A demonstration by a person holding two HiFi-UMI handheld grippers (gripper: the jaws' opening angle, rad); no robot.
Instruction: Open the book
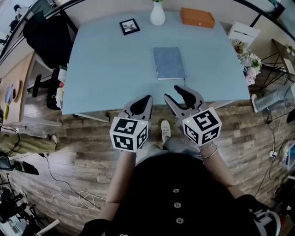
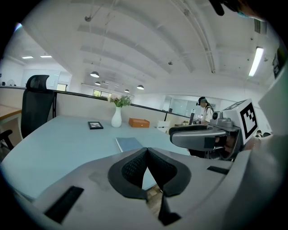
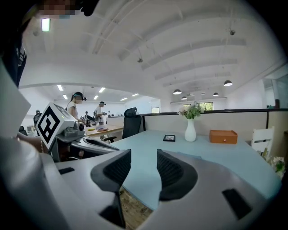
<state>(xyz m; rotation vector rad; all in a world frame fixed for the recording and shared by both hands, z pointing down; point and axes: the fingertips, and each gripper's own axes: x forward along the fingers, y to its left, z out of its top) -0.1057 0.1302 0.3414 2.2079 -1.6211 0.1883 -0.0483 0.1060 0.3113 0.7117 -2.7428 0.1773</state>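
A closed grey-blue book (image 1: pixel 168 63) lies flat on the light blue table (image 1: pixel 110 69), right of its middle. In the left gripper view the book (image 2: pixel 129 144) shows just beyond the jaws. Both grippers hover at the table's near edge, short of the book. My left gripper (image 1: pixel 146 99) is shut, its pads meeting at the tips with nothing between them (image 2: pixel 147 152). My right gripper (image 1: pixel 176 91) stands open and empty (image 3: pixel 144 161), nearest the book's front edge. In the right gripper view, the right jaw hides most of the book.
At the table's far side stand a white vase (image 1: pixel 157 14), a small black picture frame (image 1: pixel 129 26) and an orange box (image 1: pixel 197 17). A black office chair (image 1: pixel 48 37) sits at the far left corner. Flowers and a white chair (image 1: pixel 243 34) stand at the right.
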